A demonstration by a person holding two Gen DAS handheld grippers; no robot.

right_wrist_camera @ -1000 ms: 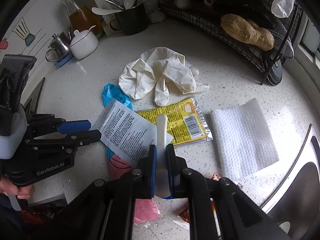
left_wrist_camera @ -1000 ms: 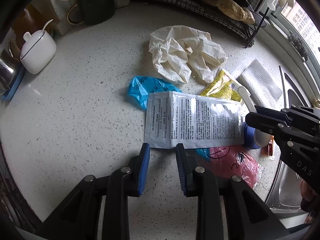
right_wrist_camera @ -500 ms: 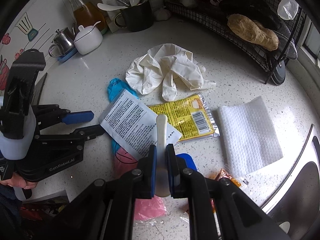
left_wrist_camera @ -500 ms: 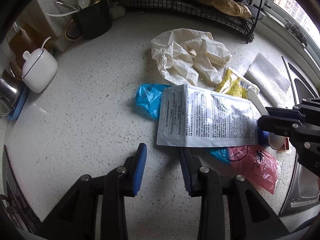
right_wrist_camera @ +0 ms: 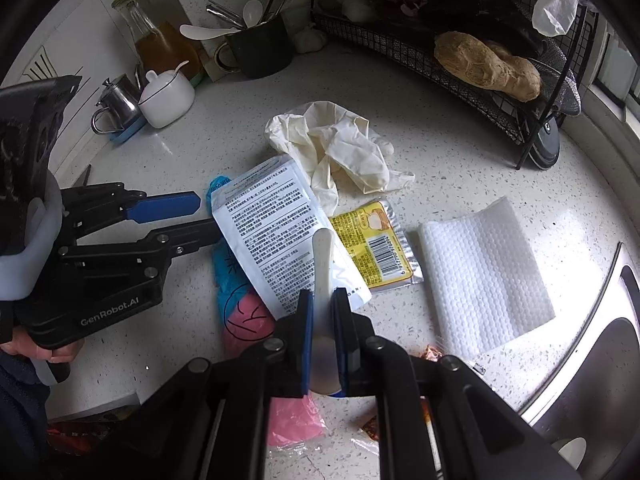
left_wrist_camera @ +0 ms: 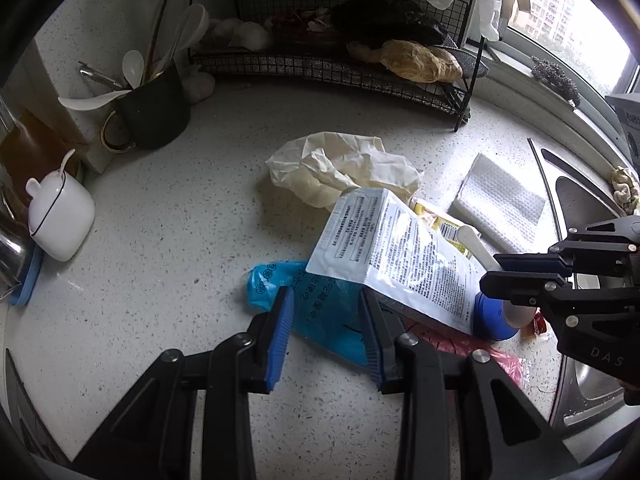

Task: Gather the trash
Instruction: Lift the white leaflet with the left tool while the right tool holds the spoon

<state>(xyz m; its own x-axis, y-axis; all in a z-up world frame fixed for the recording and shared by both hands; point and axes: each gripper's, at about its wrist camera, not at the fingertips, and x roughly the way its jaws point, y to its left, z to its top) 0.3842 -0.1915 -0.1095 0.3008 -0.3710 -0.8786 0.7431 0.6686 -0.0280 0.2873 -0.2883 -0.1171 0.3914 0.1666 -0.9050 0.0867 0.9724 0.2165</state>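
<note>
On the speckled white counter (left_wrist_camera: pixel 168 248), the right gripper (right_wrist_camera: pixel 323 320) is clenched on a white plastic spoon (right_wrist_camera: pixel 322 256) — the handle sticks out past the blue pads, over the printed white sachet (right_wrist_camera: pixel 276 232). The left gripper (left_wrist_camera: pixel 326 332) stands released, its jaws parted with nothing pressed between them; its jaws have just been opening a little, and behind the gap lies a crumpled blue wrapper (left_wrist_camera: pixel 316 308). One finger (right_wrist_camera: pixel 188 236) reaches the sachet's left edge, though whether it touches I cannot tell.

The trash sits in one loose heap mid-counter: the sachet lies across the blue wrapper and a pink wrapper (right_wrist_camera: pixel 250 320), a yellow packet (right_wrist_camera: pixel 374 236) lies just right of it, and crumpled cream gloves (right_wrist_camera: pixel 332 144) lie on the far side. A folded white paper towel (right_wrist_camera: pixel 484 268) lies further right, near the sink (right_wrist_camera: pixel 592 364) — a blue cap (left_wrist_camera: pixel 490 318) shows under the sachet's near corner.

At the far left stand a white sugar pot (right_wrist_camera: pixel 166 98) and a dark mug (right_wrist_camera: pixel 260 50) of utensils.
</note>
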